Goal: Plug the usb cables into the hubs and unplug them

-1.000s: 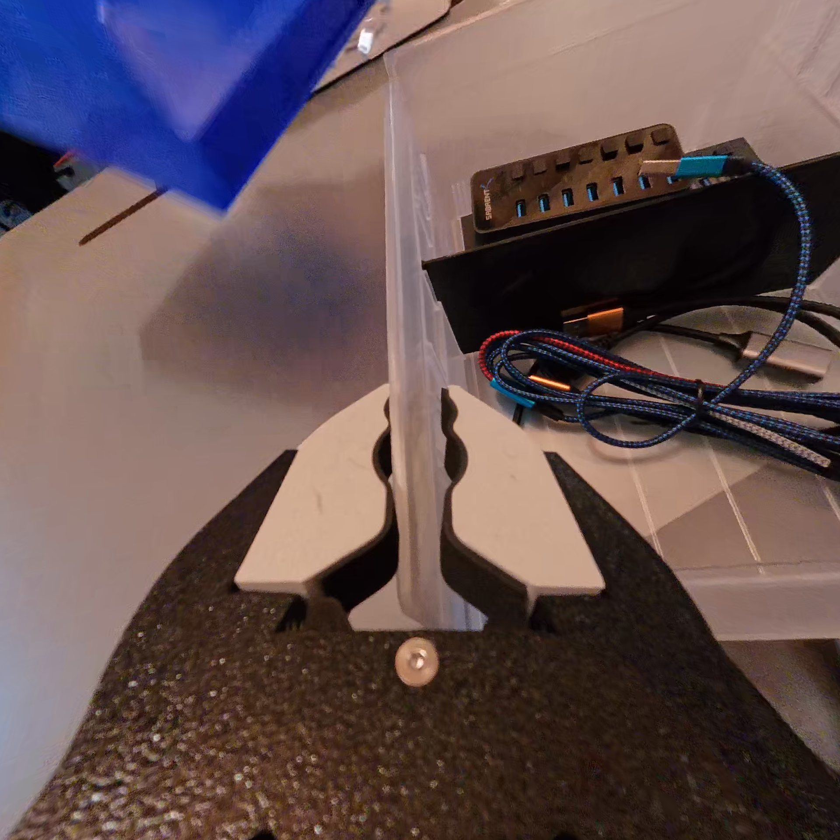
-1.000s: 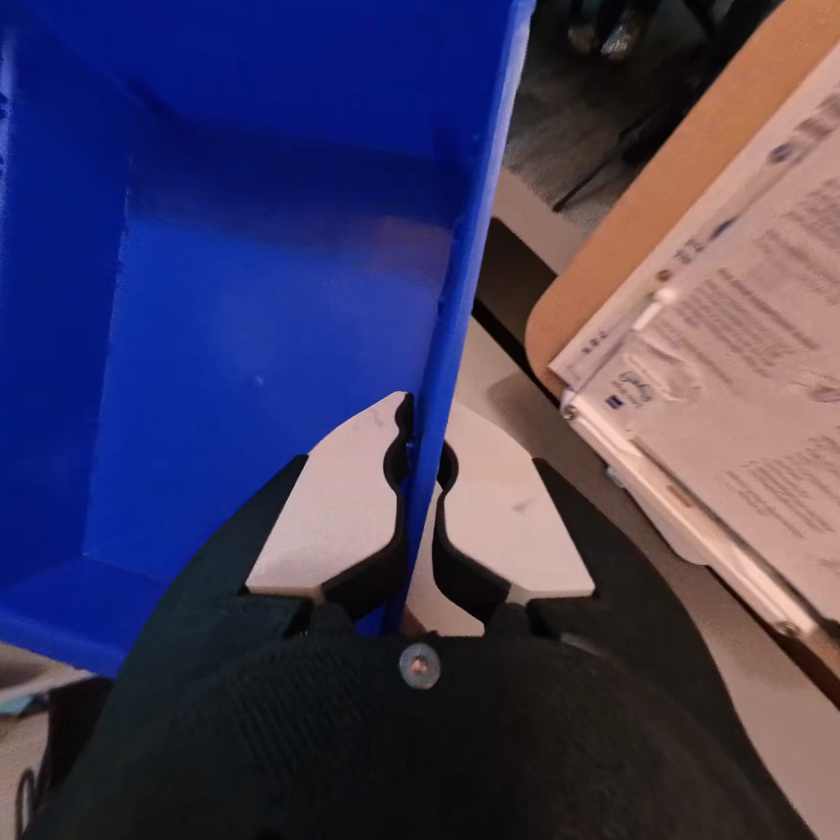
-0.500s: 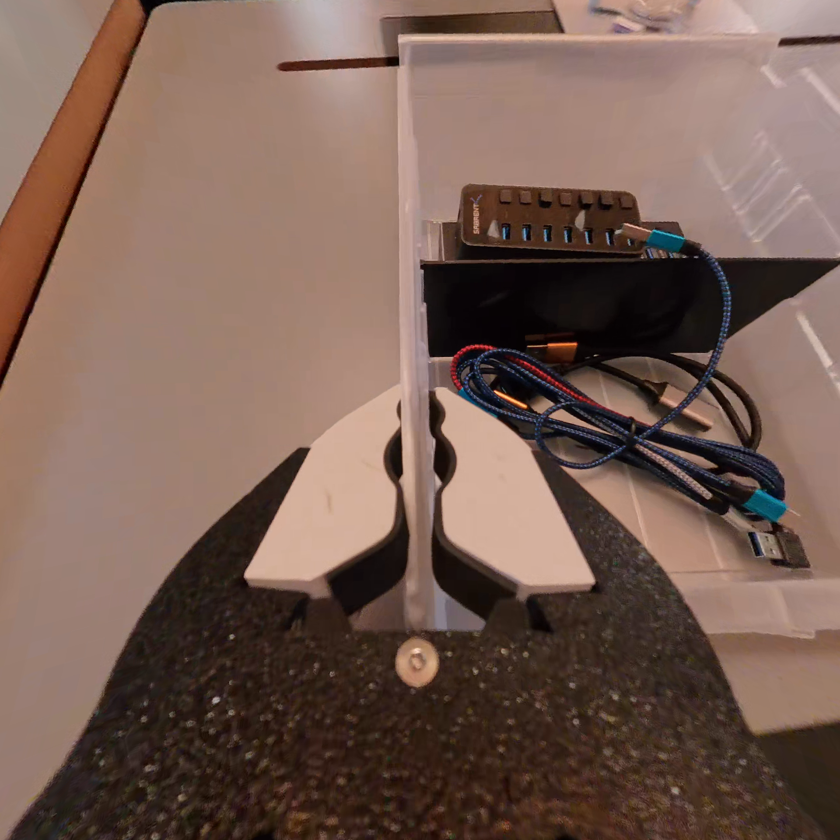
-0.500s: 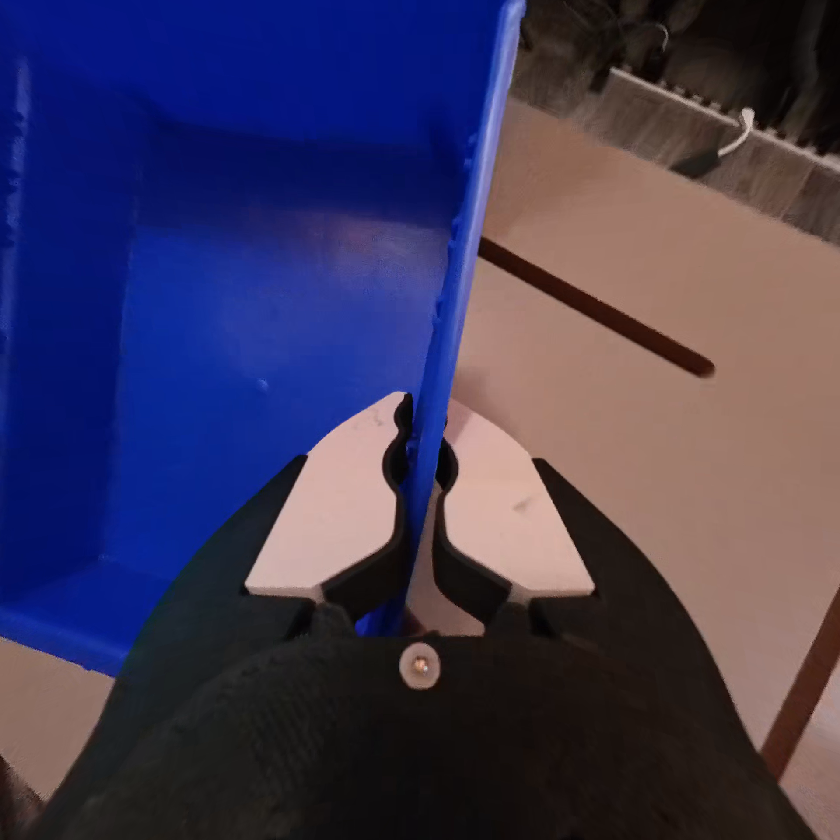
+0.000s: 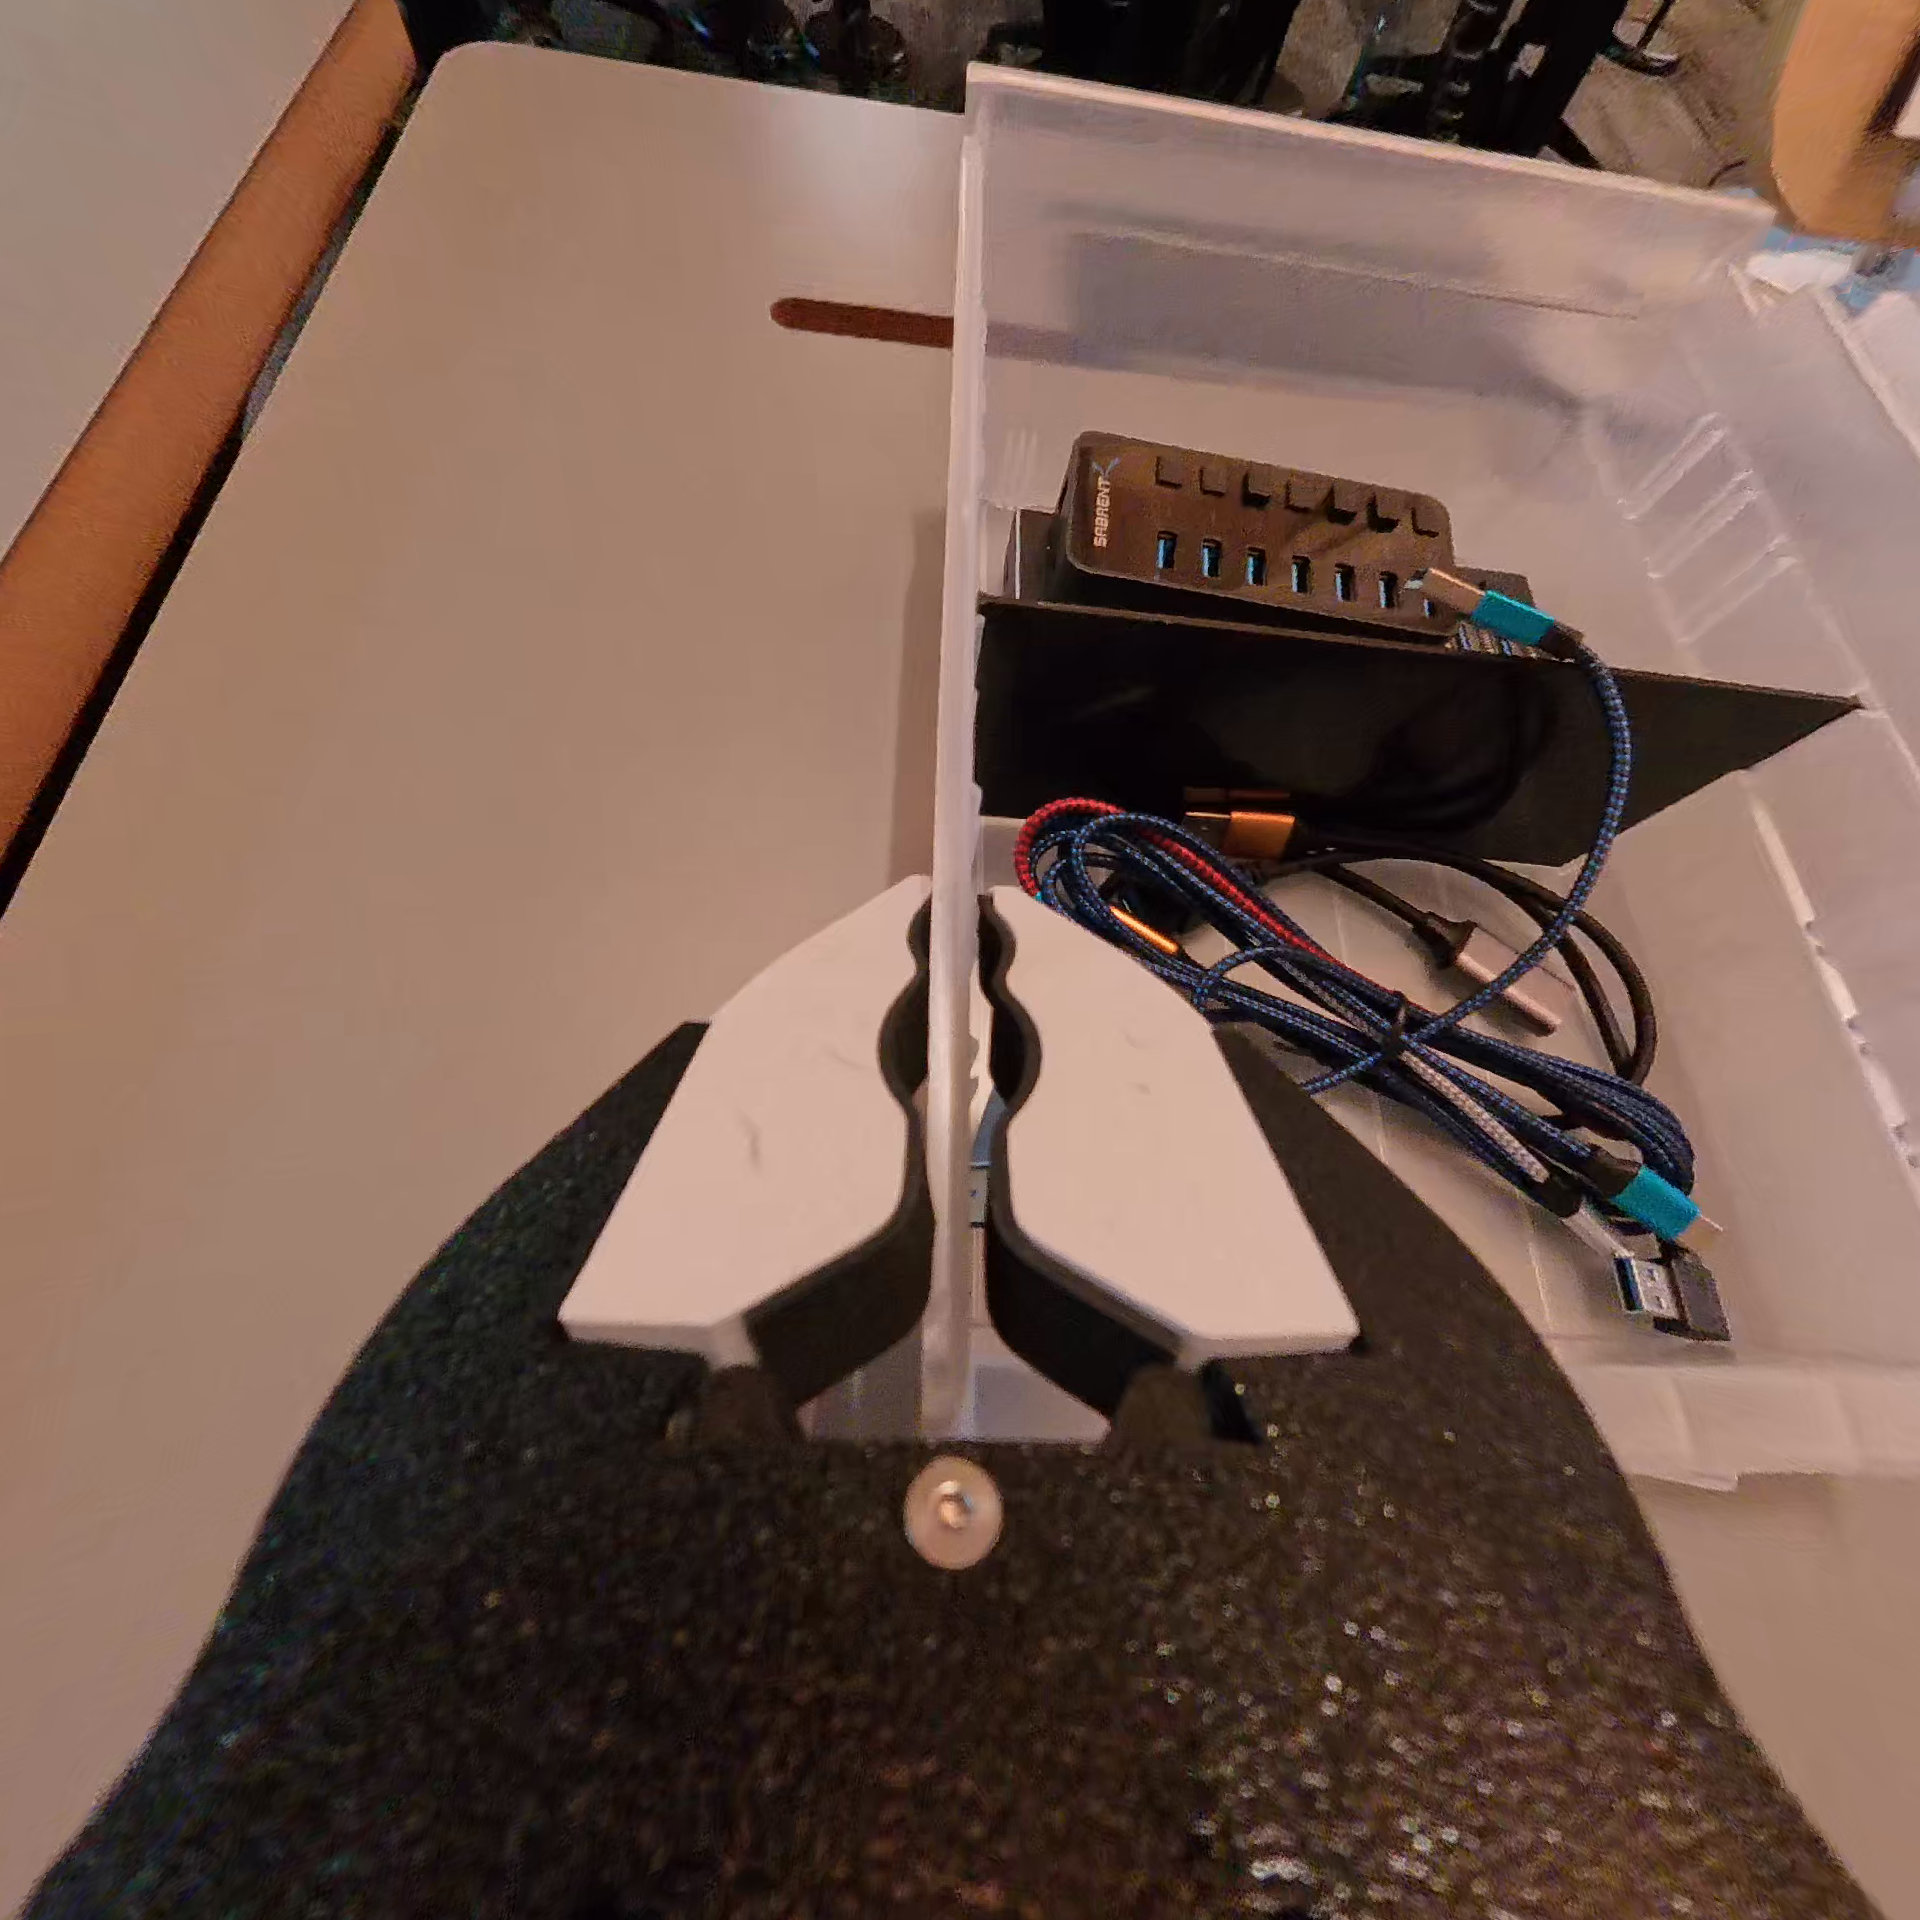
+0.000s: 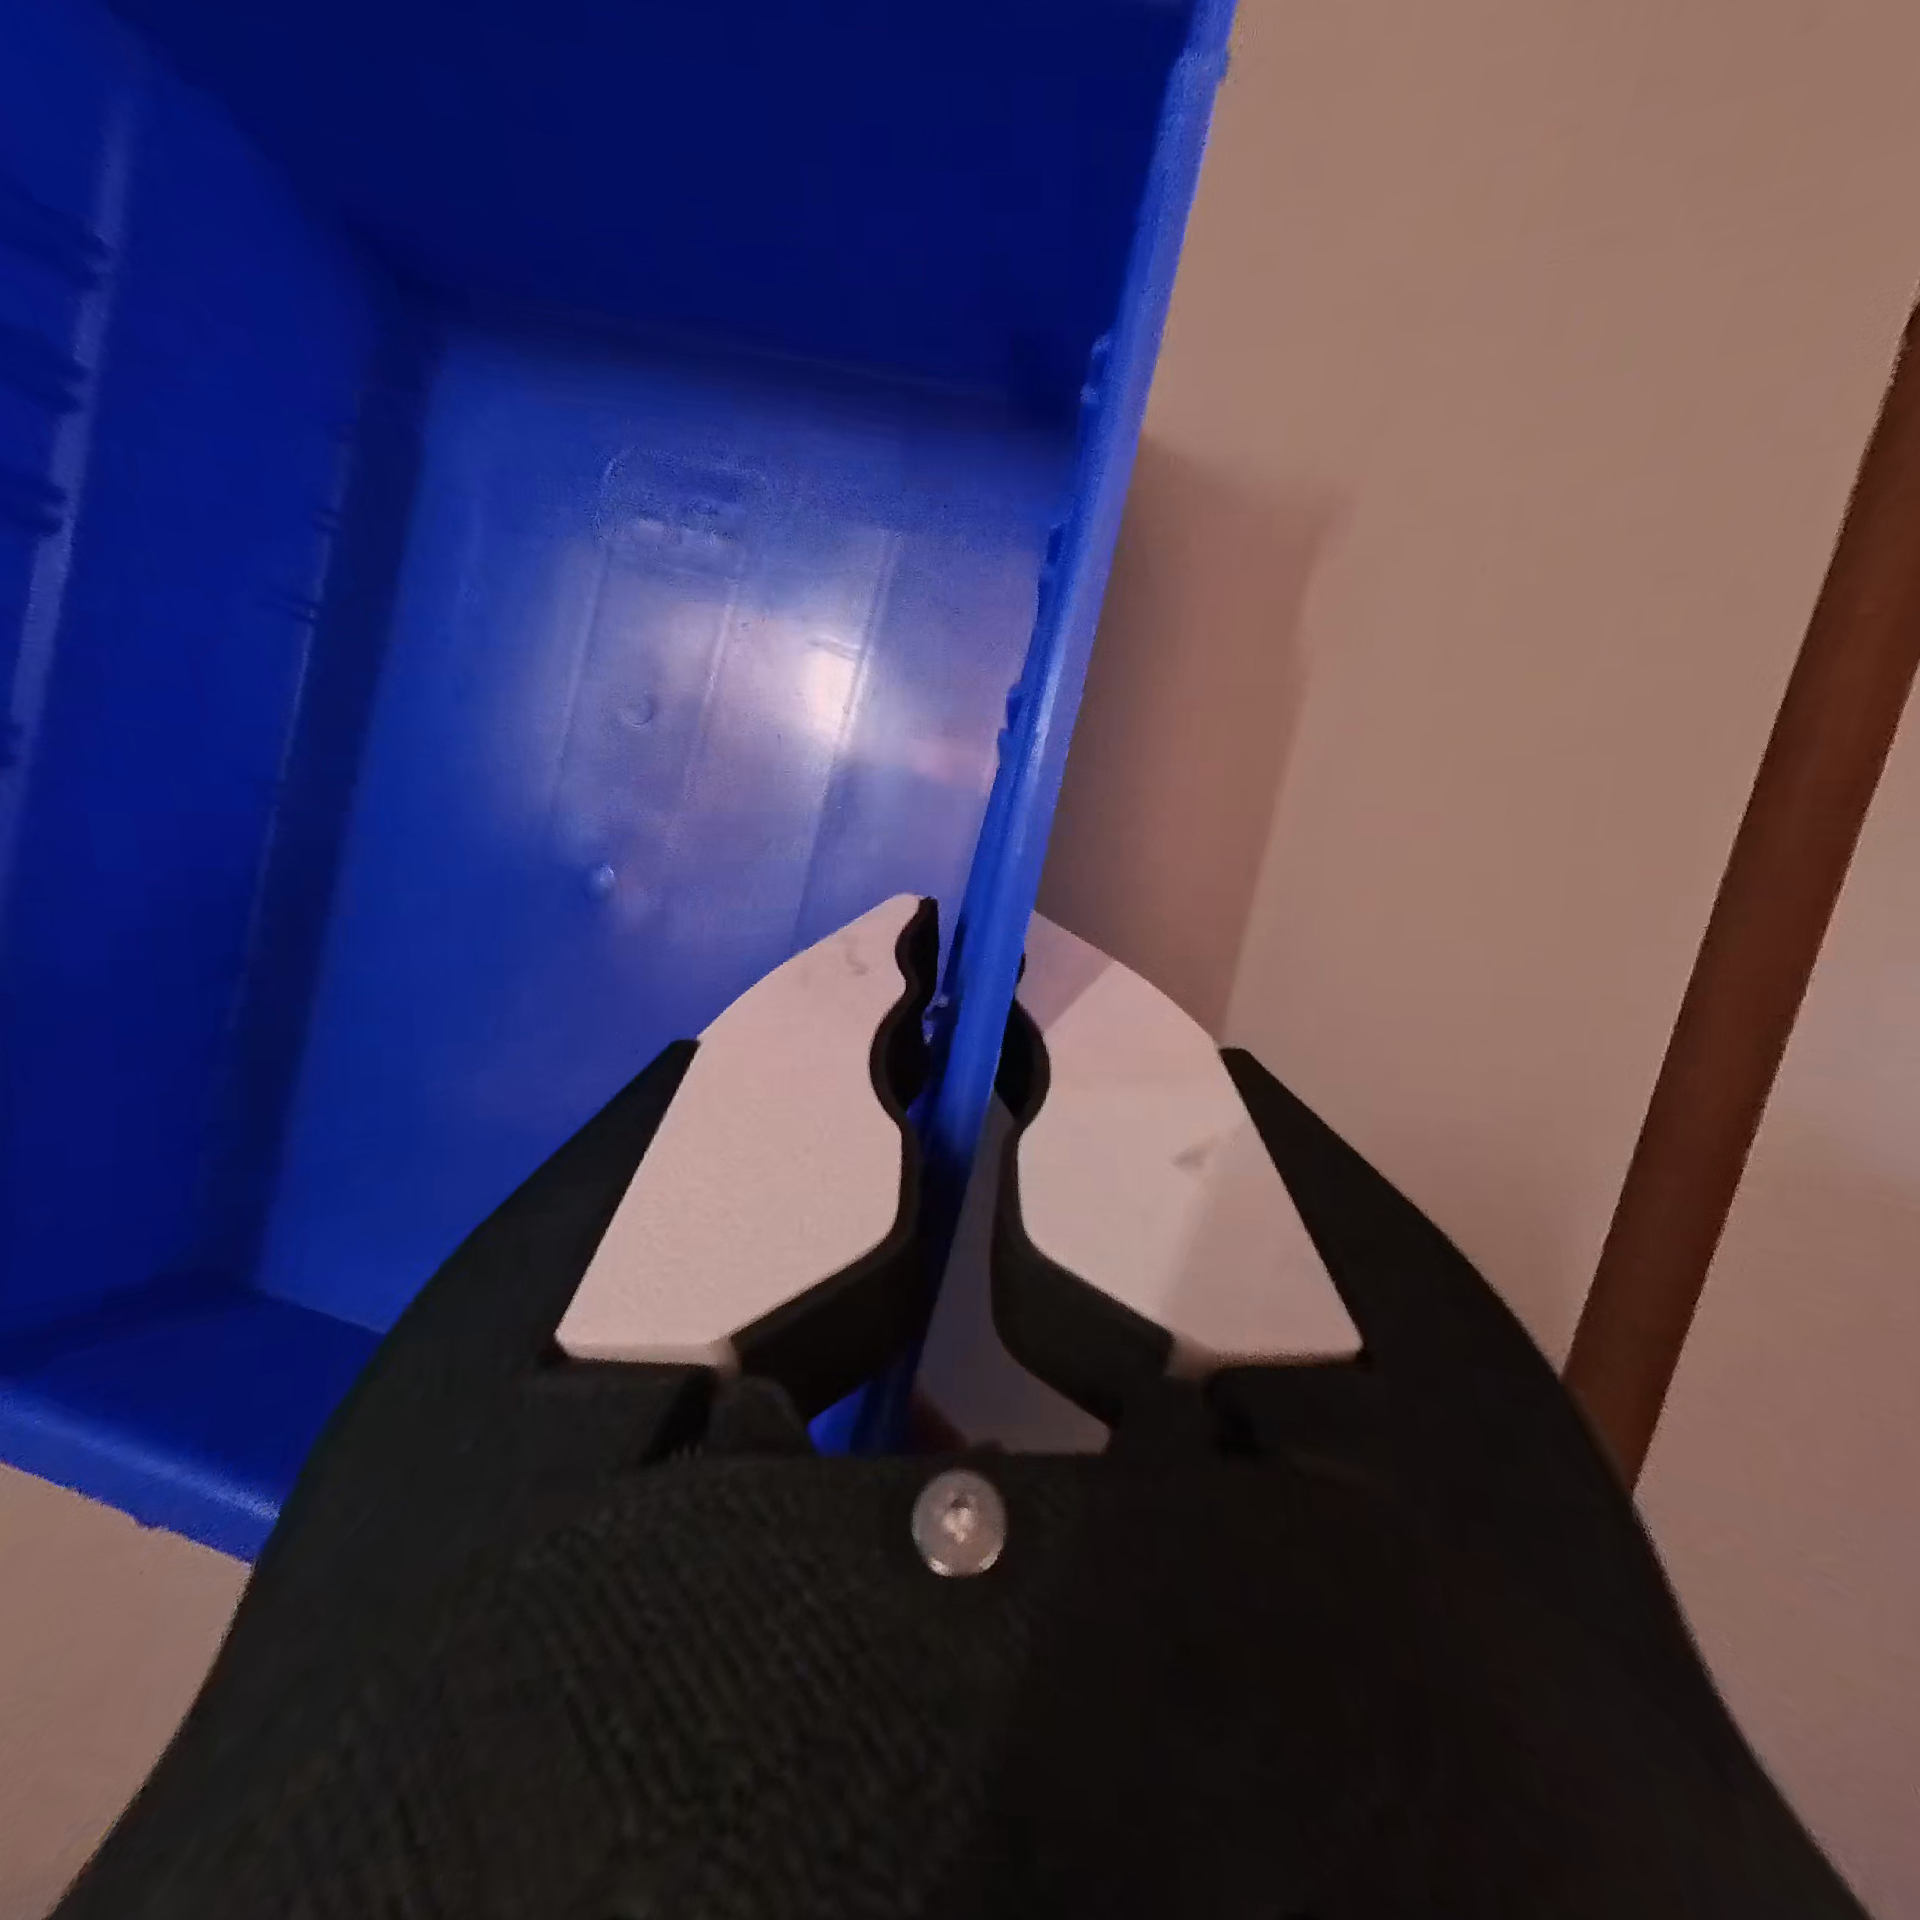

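Left claw shut tight on the left side wall of the clear plastic bin, with one finger inside and one outside. Right claw shut tight on the right side wall of the empty blue bin. Both bins held over or on the pale bench; hard to tell which.

Inside the clear bin: a black USB hub at the far end, leaning on a black divider. Just near side of that divider, a tangle of braided USB cables on the bin floor. One blue braided cable with a teal plug reaching up over the divider, its metal tip right at the hub's row of ports. Plugged in or only lying there? Cannot tell. More loose plugs near the front wall of the clear bin.

Probably a set-up step: putting the bins down before any plugging.

To do it well:
- Keep the clear bin flat, so the hub does not slide off the divider.
- Lower slowly until the bin sits flat on the bench.
- Open each claw only once its bin sits still.
- Leave room beside the clear bin for both claws to reach in.
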The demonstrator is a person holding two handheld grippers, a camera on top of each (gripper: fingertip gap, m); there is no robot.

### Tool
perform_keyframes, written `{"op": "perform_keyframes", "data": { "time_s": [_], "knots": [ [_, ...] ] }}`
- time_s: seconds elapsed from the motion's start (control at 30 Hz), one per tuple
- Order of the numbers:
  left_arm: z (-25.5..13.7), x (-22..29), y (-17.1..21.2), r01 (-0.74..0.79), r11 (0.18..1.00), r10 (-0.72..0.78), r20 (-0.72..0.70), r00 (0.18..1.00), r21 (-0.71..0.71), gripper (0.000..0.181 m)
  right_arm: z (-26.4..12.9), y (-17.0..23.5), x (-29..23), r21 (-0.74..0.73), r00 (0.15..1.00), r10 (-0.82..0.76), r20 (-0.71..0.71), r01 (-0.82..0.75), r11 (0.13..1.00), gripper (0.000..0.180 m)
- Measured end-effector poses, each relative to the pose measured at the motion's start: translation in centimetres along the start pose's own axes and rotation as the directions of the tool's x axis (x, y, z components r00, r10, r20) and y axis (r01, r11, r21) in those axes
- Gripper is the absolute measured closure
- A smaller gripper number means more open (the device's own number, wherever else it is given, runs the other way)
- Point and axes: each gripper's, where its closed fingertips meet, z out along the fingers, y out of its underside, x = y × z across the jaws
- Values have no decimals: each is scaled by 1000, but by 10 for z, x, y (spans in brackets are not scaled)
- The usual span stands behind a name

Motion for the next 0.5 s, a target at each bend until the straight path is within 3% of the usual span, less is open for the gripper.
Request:
{"op": "perform_keyframes", "data": {
  "time_s": [0.03,0.2,0.37,0.4,0.5],
  "knots": [
    [8,2,-5,4,1000,-4,1,1000,3,176,1,-4,3,5,1000,-4,-16,4,1000,171],
    [41,7,-26,-3,1000,3,30,1000,5,175,8,-18,6,12,990,-92,-108,94,996,172],
    [48,10,-30,-19,1000,18,62,998,8,175,5,-24,4,79,978,-141,-152,155,985,169],
    [48,11,-30,-20,1000,20,61,998,8,175,1,-24,5,87,970,-158,-184,176,981,164],
    [47,11,-30,-54,999,54,63,997,0,173,-33,-35,21,106,873,-242,-424,313,944,115]
  ]
}}
